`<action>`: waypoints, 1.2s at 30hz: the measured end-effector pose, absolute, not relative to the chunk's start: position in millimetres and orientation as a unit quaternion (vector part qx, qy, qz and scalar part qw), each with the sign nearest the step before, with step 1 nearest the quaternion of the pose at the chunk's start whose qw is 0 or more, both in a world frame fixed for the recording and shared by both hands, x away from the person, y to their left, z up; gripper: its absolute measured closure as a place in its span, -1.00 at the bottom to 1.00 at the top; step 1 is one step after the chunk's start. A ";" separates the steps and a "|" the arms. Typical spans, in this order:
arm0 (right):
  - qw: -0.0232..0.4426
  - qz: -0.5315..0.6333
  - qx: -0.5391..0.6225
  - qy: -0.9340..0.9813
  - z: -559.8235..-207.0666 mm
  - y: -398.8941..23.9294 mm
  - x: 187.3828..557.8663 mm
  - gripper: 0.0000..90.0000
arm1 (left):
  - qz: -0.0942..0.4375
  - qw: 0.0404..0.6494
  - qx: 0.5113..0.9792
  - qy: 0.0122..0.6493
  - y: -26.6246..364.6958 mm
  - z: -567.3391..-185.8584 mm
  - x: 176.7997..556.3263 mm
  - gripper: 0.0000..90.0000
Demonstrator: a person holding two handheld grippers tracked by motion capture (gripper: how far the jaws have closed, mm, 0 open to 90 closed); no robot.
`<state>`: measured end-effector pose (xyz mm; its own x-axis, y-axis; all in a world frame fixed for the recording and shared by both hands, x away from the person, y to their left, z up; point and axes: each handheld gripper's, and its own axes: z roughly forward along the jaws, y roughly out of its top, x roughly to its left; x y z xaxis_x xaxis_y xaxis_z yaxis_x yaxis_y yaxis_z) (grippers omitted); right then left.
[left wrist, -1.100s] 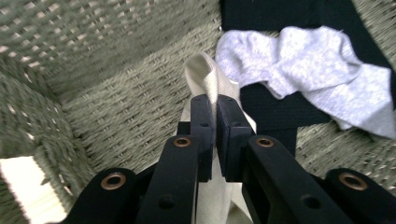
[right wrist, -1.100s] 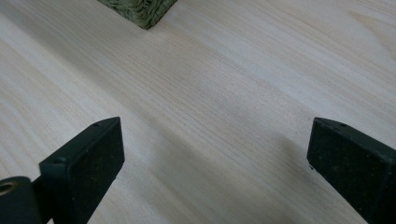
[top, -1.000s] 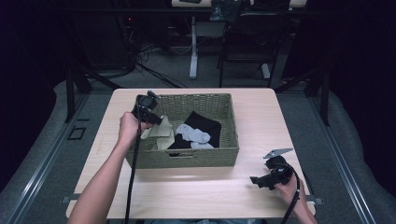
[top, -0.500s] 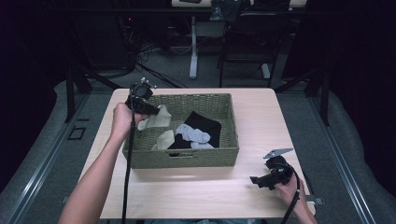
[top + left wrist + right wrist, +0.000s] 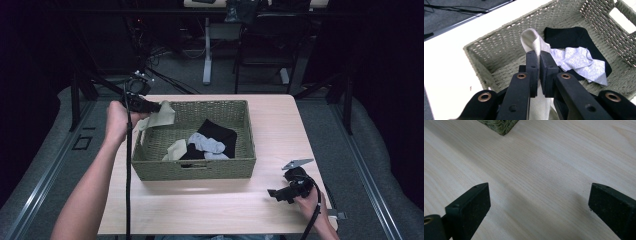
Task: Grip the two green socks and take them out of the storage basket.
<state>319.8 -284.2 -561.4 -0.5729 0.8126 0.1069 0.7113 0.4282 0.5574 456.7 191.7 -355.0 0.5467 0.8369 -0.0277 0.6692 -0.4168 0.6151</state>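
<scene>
A woven basket (image 5: 200,167) stands in the middle of the wooden table (image 5: 280,125). My left gripper (image 5: 156,106) is raised over the basket's far left corner, shut on a beige cloth (image 5: 161,118) that hangs down from it. In the left gripper view the beige cloth (image 5: 532,41) is pinched between the jaws of the left gripper (image 5: 539,56), above the basket (image 5: 499,52). Inside lie a black cloth (image 5: 220,134), a grey cloth (image 5: 206,144) and another beige piece (image 5: 176,149). My right gripper (image 5: 274,192) rests near the table's front right, open over bare wood (image 5: 539,177).
A corner of the basket (image 5: 499,125) shows at the top of the right gripper view. Beyond the table's far edge stand a desk leg (image 5: 207,50) and a chair (image 5: 260,45) on a dark floor. Cables trail from both grippers.
My left gripper has lifted the beige cloth up and back toward the basket's far left corner. The right gripper has stayed put.
</scene>
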 end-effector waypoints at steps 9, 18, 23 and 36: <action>0.089 0.279 0.451 0.843 -560.7 -284.6 320.0 -0.93 | 0.159 0.298 0.816 0.469 214.1 -346.4 449.8 0.91; 0.088 0.278 0.451 0.843 -560.6 -284.2 320.0 -0.93 | 0.180 0.300 0.797 0.492 246.9 -340.6 440.0 0.91; 0.085 0.276 0.451 0.844 -560.5 -284.0 319.9 -0.92 | 0.186 0.303 0.785 0.507 262.8 -342.2 435.9 0.91; 0.080 0.274 0.448 0.847 -561.5 -282.9 320.0 -0.92 | 0.192 0.295 0.765 0.539 296.8 -357.9 428.8 0.91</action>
